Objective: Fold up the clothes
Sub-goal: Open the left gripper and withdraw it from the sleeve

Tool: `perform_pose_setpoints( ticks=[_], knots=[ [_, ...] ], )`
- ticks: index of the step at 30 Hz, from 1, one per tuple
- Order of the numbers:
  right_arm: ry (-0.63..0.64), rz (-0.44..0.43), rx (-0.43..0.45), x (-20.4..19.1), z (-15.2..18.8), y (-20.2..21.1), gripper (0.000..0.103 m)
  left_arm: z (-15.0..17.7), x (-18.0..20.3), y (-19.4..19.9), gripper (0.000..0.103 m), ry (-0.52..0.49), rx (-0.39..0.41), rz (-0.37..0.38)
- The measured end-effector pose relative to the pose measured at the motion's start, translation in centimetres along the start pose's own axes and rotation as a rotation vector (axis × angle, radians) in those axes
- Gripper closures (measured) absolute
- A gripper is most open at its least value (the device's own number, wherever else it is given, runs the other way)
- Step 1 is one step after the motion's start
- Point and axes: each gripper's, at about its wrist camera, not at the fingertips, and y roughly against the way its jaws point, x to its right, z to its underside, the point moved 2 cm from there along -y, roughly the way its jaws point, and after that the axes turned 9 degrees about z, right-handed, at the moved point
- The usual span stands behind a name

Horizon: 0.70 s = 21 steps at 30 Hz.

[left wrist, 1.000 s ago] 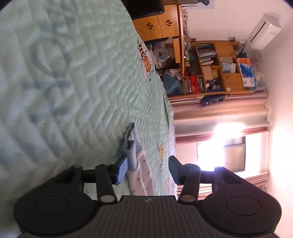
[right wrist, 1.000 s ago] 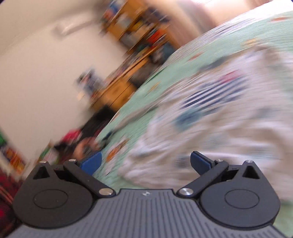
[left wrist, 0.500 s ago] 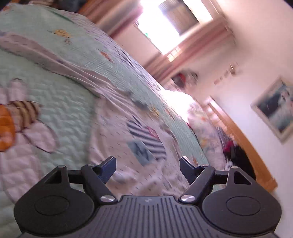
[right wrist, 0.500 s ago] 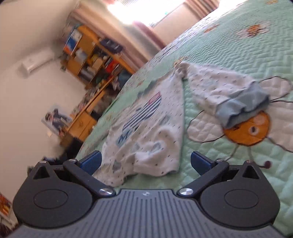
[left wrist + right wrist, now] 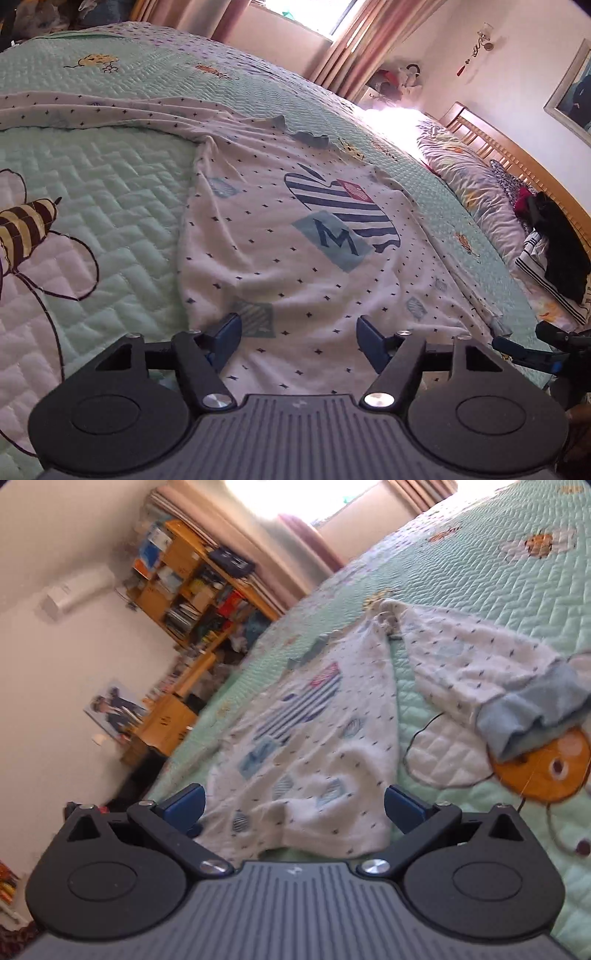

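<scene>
A white dotted shirt (image 5: 295,236) with a striped apple print and an "M" patch lies face up on the mint quilted bedspread (image 5: 110,206). My left gripper (image 5: 299,336) hovers over the shirt's near hem. Its jaws are closing, the cloth lies under them, and the pads press on nothing. From the other side, my right gripper (image 5: 295,806) stands wide open over the shirt (image 5: 314,746) at its hem corner. One sleeve with a blue cuff (image 5: 535,716) is folded out on the quilt at the right. The other sleeve (image 5: 92,107) stretches away to the left.
A wooden headboard (image 5: 517,162), a rumpled duvet (image 5: 469,173) and a pile of dark clothes (image 5: 554,240) lie at the bed's far right. Beyond the bed's other side stand a cluttered bookshelf (image 5: 192,590) and low wooden cabinets (image 5: 166,723). Bare quilt (image 5: 498,576) surrounds the shirt.
The left view has rolled upright and swung from the sleeve end to the shirt's hem, with no sleeve at its pad now. The right view has steadied and drawn slightly closer to the hem.
</scene>
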Motion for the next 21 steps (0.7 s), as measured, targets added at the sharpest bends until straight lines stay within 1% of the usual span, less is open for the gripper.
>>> perform_pose_setpoints(
  ticks=[2,3,4,5,7,8,9,10,11,12,13,15,17,19,21],
  knots=[
    [0.06,-0.06,-0.027,-0.8,0.3,0.3,0.0,-0.1,-0.1,0.6,0.035,-0.021,0.015,-0.024],
    [0.146,-0.065,-0.031,-1.8,0.8,0.6,0.0,-0.1,0.0,0.8,0.035,-0.03,0.019,-0.028],
    [0.266,-0.047,-0.043,-3.0,1.5,0.8,0.0,-0.1,-0.1,0.9,0.035,-0.027,0.027,-0.032],
    [0.33,-0.05,-0.077,-3.6,2.2,0.6,0.0,-0.2,-0.3,1.2,0.035,-0.009,0.039,-0.038],
    [0.313,-0.127,-0.172,-4.0,3.3,0.1,0.0,-0.1,-0.3,1.9,0.031,0.039,0.067,-0.022],
    [0.3,-0.158,-0.207,-4.1,3.7,-0.2,0.001,0.0,0.0,2.3,0.026,0.05,0.072,0.001],
    [0.283,-0.18,-0.225,-4.2,3.9,-0.6,0.001,0.2,0.4,2.5,0.025,0.055,0.066,0.033],
    [0.292,-0.173,-0.237,-4.4,4.1,-1.1,0.001,0.5,0.9,2.5,0.024,0.062,0.049,0.084],
    [0.331,-0.13,-0.24,-4.7,4.2,-1.6,0.001,0.8,1.3,2.5,0.023,0.068,0.03,0.137],
    [0.363,-0.105,-0.243,-5.0,4.3,-2.0,0.001,1.2,1.9,2.4,0.022,0.082,0.0,0.188],
    [0.385,-0.102,-0.244,-5.3,4.3,-2.2,0.0,1.8,2.5,2.0,0.021,0.086,-0.037,0.226],
    [0.438,-0.089,-0.242,-6.0,4.4,-2.6,0.001,3.1,3.8,0.9,0.021,0.07,-0.13,0.269],
    [0.502,-0.064,-0.204,-6.6,4.3,-2.4,0.001,4.3,4.8,0.0,0.021,0.066,-0.191,0.304],
    [0.517,-0.081,-0.156,-6.9,3.9,-1.7,0.001,5.1,5.7,-1.0,0.02,0.067,-0.235,0.343],
    [0.506,-0.101,-0.12,-6.9,3.2,-1.4,0.001,5.4,6.4,-1.9,0.019,0.055,-0.258,0.344]
  ],
)
